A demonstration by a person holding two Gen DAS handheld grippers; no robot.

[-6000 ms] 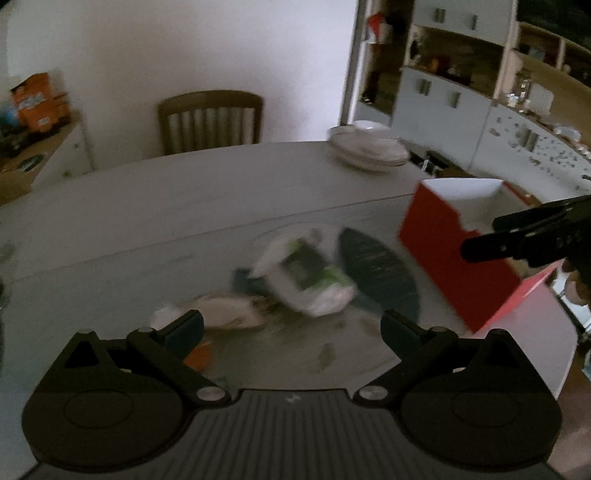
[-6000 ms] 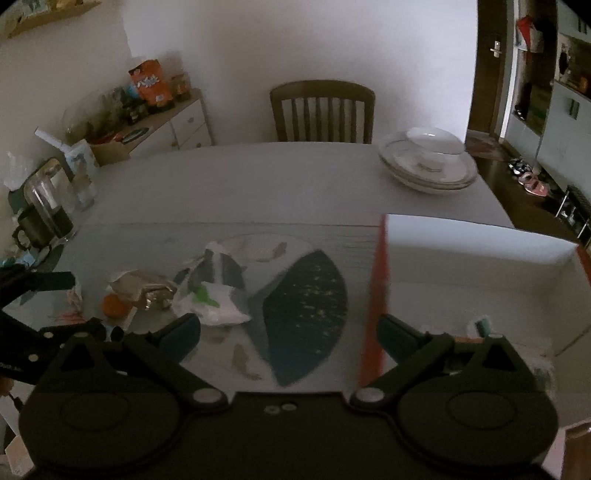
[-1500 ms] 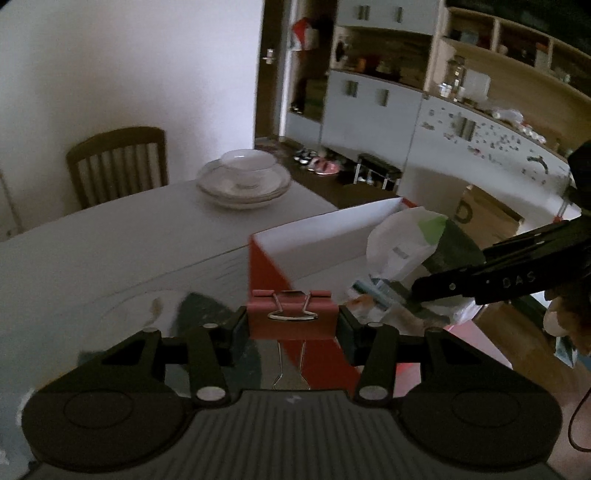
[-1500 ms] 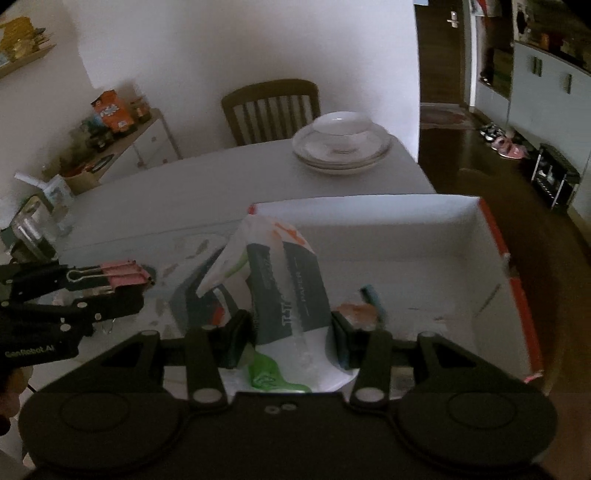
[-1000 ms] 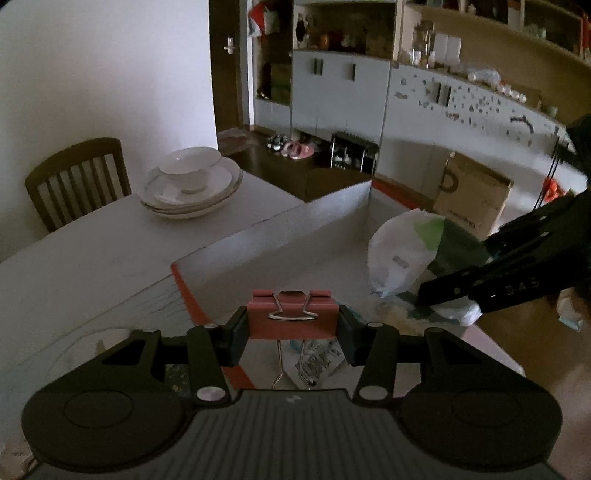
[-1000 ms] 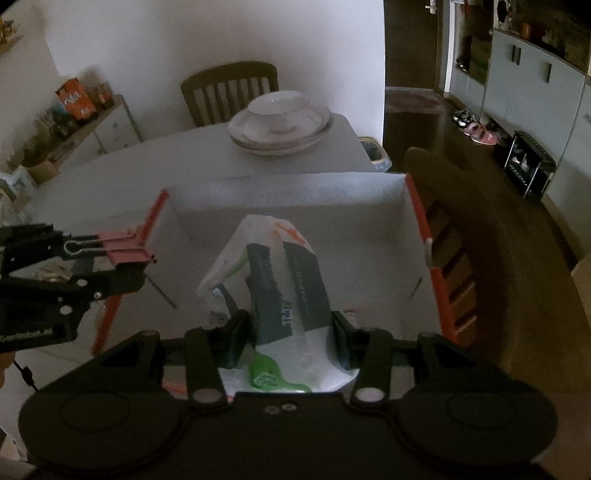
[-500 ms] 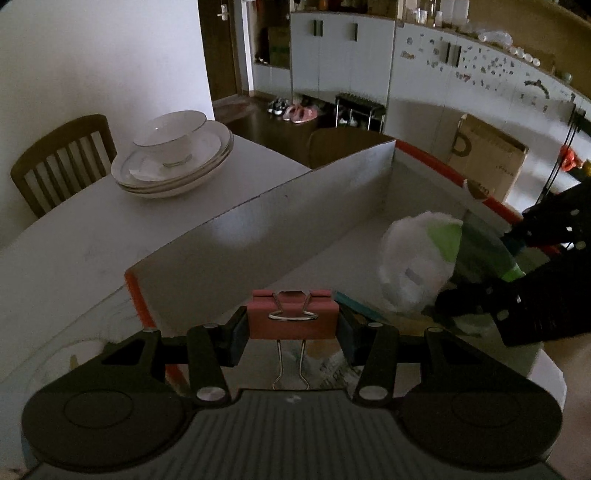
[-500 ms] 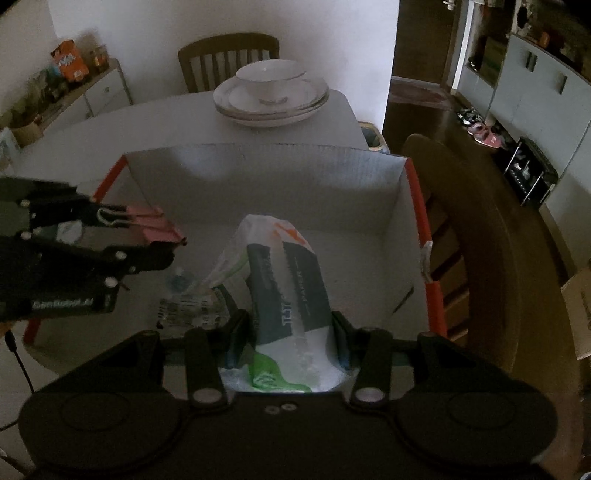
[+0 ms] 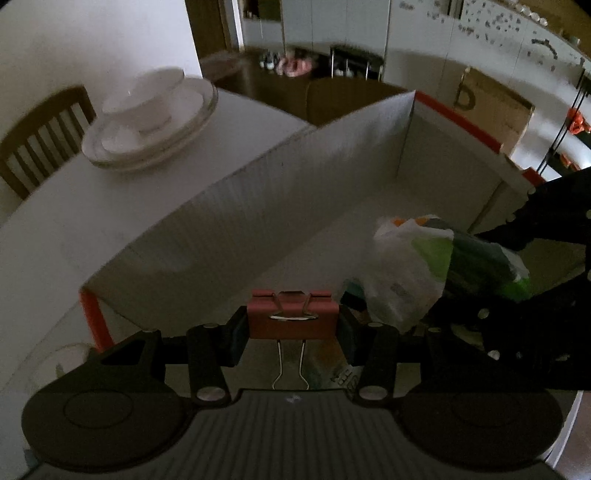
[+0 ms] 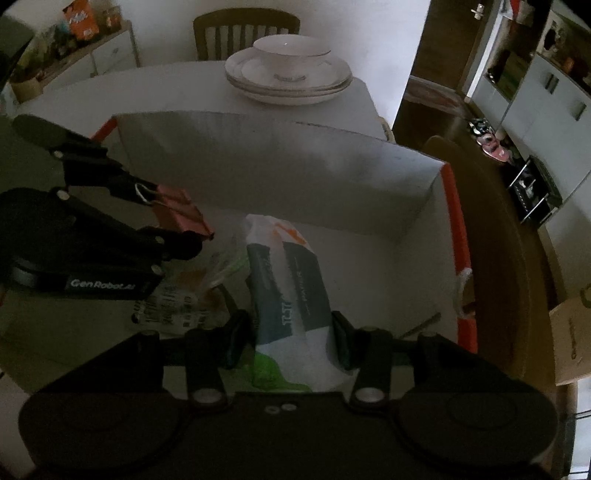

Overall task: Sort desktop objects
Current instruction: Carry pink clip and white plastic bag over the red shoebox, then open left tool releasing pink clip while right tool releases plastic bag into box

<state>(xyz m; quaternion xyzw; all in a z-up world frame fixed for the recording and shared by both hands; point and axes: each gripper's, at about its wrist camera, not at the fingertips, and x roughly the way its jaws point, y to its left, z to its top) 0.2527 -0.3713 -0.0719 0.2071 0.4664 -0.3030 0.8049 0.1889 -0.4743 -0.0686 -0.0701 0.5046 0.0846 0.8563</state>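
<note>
The box [image 10: 280, 177] sits on the tabletop [image 10: 177, 85]. Behind it stands a stack of dishes [image 10: 288, 79], with a chair [image 10: 245, 33] farther back. Over the box, the binder clip [image 10: 181, 216] hangs left of the tissue pack [image 10: 291, 295]; wrappers [image 10: 173, 299] lie inside below.

One pink metal binder clip [image 9: 293, 318], one white-and-green plastic tissue pack [image 10: 291, 295], one red-edged white cardboard box [image 10: 280, 173], one stack of white china dishes [image 10: 288, 75].

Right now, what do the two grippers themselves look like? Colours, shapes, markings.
Both are matte black plastic. The left gripper has two round housings, silver pivot screws, a ribbed grey panel and dark teal finger pads. From the right wrist view its side reads "GenRobot.AI" in white. The right gripper matches, with a smooth black panel.
</note>
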